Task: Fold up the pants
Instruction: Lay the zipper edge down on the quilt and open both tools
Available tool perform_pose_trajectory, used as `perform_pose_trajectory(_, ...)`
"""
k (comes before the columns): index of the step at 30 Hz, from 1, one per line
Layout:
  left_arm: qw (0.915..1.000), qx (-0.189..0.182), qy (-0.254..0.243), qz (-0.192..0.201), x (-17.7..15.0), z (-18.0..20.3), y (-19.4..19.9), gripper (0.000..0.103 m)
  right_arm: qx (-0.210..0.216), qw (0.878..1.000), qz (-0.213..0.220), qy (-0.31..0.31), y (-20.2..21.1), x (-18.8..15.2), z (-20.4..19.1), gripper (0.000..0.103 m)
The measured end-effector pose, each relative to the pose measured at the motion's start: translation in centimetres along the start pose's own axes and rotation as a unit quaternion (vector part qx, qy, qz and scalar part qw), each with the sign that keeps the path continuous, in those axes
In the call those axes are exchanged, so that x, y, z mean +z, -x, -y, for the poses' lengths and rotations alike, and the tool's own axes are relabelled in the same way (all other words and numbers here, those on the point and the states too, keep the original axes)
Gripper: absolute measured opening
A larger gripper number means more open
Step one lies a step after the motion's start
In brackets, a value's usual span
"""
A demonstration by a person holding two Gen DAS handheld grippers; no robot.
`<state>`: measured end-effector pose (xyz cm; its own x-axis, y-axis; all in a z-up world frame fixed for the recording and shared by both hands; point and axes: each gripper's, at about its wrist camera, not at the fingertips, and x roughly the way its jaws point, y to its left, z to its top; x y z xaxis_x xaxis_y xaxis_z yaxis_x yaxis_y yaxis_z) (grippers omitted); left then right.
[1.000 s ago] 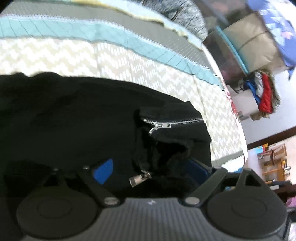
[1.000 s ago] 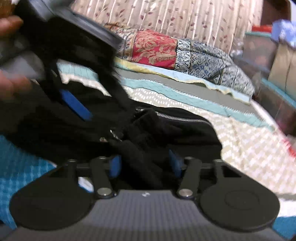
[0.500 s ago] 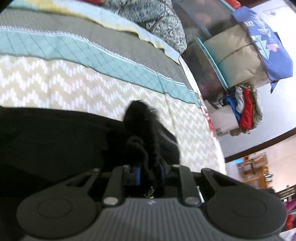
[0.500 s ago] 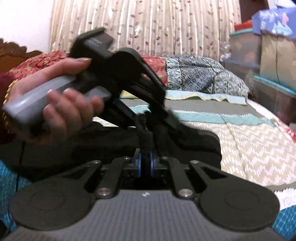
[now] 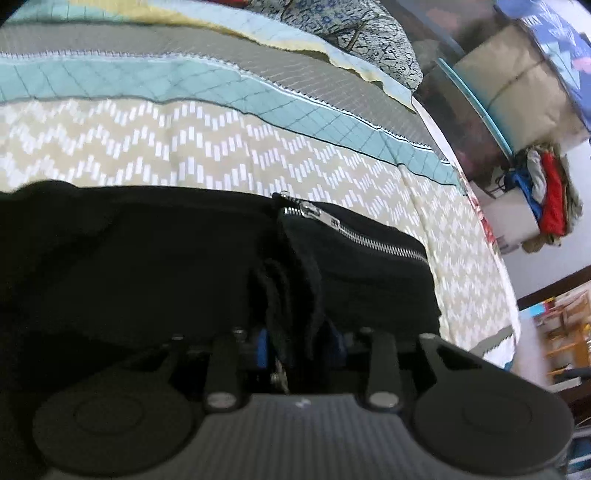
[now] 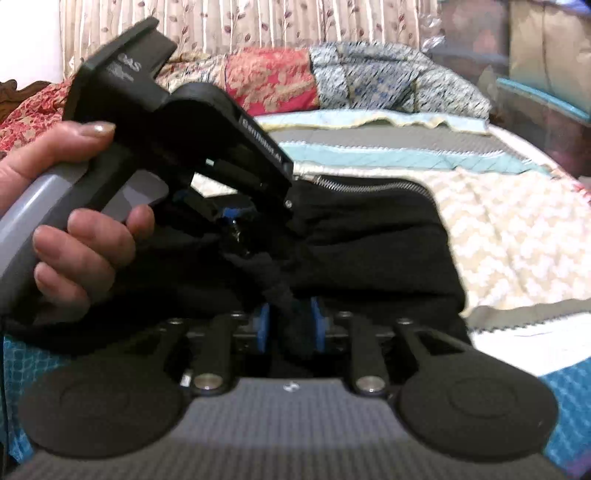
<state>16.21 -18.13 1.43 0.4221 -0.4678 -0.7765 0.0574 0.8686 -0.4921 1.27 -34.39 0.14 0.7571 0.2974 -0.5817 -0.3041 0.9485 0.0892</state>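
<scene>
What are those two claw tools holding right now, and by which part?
Both have a bunched fold of the black pants between their jaws: left gripper, right gripper. The jaws are opening, so whether the pads press is unclear.

Both views are lit softly and evenly by indoor light; no hard shadows are cast on the bedspread [image 5: 207,155]. The black pants [image 5: 155,266] are rendered as a near-featureless dark mass, with folds barely resolved, and only the zipper [image 5: 369,240] gives a bright metallic glint. Strong fisheye curvature is seen at the frame edges, where the bed border is bent into an arc. Motion blur is present in both views, most markedly on the hand [image 6: 74,229] and at the right margin of the left wrist view. The pale wall [image 6: 29,44] beside the curtain [image 6: 258,22] is possibly overexposed. Black vignetting is visible in the corners
</scene>
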Motion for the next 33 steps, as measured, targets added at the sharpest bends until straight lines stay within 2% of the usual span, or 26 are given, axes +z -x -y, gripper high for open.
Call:
perform_pose_trajectory(5,0.9978,0.046,-0.040,0.027,-1.7,0.9,3.1,0.049,-0.003,1.000,0.024,-0.017,3.3,-0.7,-0.6,0.038)
perform_pose_trajectory(11,0.9911,0.101,-0.068,0.053,-4.5,0.3,7.3,0.049,0.007,0.998,0.030,-0.046,5.5,-1.4,-1.4,0.038)
perform_pose_trajectory(21,0.9835,0.155,-0.054,0.076,-8.1,-3.5,12.1,0.049,0.033,0.998,0.010,-0.051,5.9,-1.7,-4.7,0.038)
perform_pose_trajectory(27,0.9787,0.179,-0.043,0.091,-9.6,-5.9,14.4,0.050,0.057,0.997,-0.026,-0.037,5.0,-2.5,-7.1,0.038)
perform_pose_trajectory(33,0.9764,0.191,-0.022,0.099,-11.1,-8.6,16.1,0.050,0.059,0.996,-0.055,-0.036,4.5,-3.4,-8.5,0.038)
